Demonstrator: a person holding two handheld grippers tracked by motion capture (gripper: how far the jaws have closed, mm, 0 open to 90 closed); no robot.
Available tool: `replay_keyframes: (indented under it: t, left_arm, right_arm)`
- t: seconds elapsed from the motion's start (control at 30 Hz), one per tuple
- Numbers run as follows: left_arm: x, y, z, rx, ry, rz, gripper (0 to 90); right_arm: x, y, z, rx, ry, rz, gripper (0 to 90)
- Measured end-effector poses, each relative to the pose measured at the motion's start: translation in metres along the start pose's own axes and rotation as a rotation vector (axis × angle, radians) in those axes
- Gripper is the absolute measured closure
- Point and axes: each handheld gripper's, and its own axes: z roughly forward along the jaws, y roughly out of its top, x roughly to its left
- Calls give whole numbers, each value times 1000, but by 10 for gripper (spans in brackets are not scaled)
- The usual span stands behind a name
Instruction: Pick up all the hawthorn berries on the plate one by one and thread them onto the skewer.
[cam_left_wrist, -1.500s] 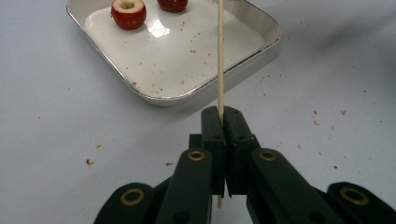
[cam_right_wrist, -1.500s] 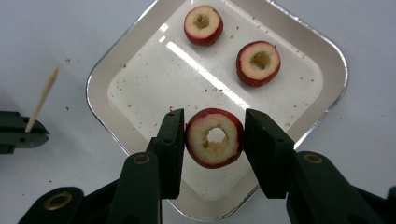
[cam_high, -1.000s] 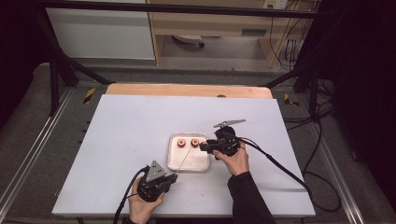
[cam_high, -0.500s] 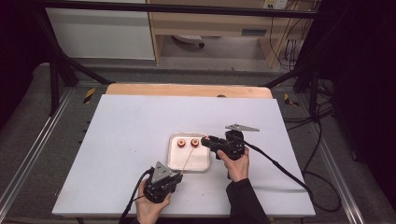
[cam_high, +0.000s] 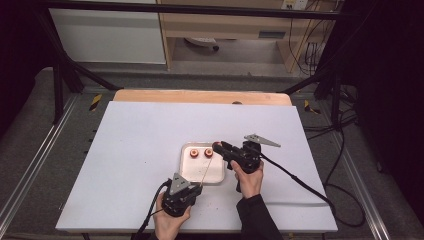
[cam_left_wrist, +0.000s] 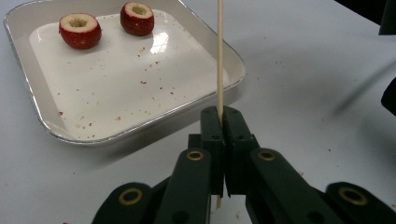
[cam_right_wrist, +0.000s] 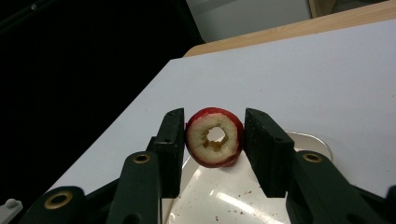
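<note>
Left gripper (cam_left_wrist: 219, 122) clenched on skewer (cam_left_wrist: 219, 51), tip aimed toward cored fruit (cam_right_wrist: 215, 137) (hole facing back) grasped in right gripper (cam_right_wrist: 214, 140).

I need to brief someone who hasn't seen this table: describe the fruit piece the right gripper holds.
Start at the white table, then the shallow white tray at its middle. Just above the tray's right edge, the right gripper clamps a red cored fruit piece. The two other pieces lie in the tray; this one is lifted, its hole open.
</note>
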Motion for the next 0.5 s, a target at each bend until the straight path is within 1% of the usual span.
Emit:
replay_keyframes:
  t: [0.1,0.2,0.4,0.5]
  left_arm:
    - [-2,1,2,-6,-2,-8,885]
    - [-2,1,3,-8,-1,-17,885]
    - [-2,1,4,-12,-4,-33,885]
    - [-2,1,3,-9,-2,-34,885]
  right_arm:
    - [2,-1,0,-11,9,14,598]
    - [3,-2,0,-26,15,16,598]
    - [4,-4,0,-33,26,22,598]
    - [4,-4,0,-37,30,14,599]
